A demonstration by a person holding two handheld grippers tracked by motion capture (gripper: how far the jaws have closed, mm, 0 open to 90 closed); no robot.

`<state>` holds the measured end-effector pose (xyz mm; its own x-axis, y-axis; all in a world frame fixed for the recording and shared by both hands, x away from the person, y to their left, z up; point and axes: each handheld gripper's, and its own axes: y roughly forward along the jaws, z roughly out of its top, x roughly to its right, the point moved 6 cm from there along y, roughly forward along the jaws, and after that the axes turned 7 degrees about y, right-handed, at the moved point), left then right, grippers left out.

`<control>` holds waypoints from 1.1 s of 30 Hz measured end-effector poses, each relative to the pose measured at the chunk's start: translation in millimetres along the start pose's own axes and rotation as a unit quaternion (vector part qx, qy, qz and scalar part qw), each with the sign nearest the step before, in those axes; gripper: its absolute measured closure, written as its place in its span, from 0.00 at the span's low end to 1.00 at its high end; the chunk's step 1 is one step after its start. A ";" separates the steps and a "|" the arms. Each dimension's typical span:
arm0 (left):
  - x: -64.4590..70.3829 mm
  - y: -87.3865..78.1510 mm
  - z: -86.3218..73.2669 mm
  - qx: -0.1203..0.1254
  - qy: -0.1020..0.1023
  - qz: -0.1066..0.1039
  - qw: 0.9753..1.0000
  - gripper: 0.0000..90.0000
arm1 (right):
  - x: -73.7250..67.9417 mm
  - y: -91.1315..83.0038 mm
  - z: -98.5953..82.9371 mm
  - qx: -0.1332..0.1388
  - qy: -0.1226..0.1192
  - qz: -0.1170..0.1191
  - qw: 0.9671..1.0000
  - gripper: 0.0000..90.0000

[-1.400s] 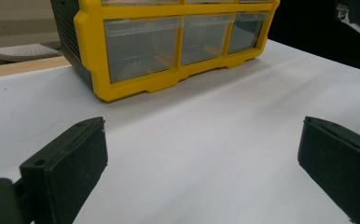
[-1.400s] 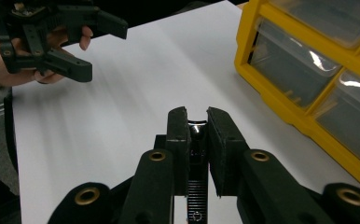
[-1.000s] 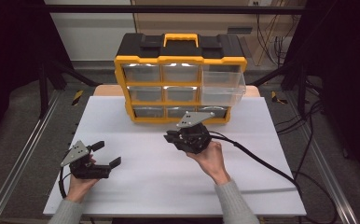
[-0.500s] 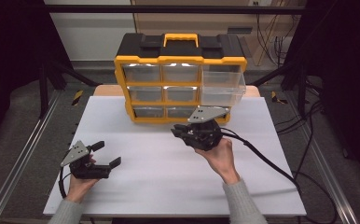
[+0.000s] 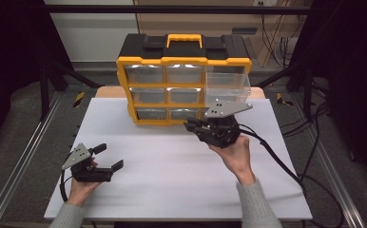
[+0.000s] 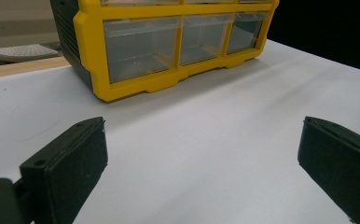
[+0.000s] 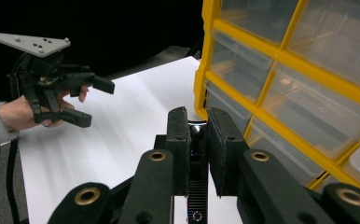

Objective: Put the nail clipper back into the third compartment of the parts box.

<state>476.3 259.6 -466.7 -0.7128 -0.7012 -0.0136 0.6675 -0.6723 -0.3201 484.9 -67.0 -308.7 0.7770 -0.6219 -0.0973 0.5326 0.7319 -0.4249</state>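
Yellow drawer cabinet (image 5: 184, 80) is facing the right gripper (image 5: 196, 127), jaws nearly closed, empty. Left gripper (image 5: 109, 157) is resting low on the desk (image 5: 172, 190), jaws wide apart.

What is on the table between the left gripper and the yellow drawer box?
Nothing. In the high view, only bare white table lies between the left gripper and the yellow drawer box; the left gripper view shows the same.

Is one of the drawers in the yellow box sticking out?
Yes. The top right drawer is pulled out: in the high view its clear front juts past the box's yellow frame, while the other drawers sit flush.
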 end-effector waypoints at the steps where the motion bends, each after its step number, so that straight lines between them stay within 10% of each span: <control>1: 0.1 0.0 0.1 0.000 0.001 0.000 1.000 0.01 | 0.0 0.0 0.0 0.000 0.000 0.000 1.000 0.89; 33: 0.0 -0.1 -0.1 0.000 0.000 0.000 1.000 0.01 | 20.5 -49.4 51.1 0.047 -0.002 -0.043 0.998 0.89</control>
<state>476.2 259.8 -466.8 -0.7129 -0.7011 -0.0140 0.6674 -0.6723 -0.3203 491.8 -101.6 -243.7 0.7281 -0.6829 -0.0591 0.6267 0.6982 -0.3461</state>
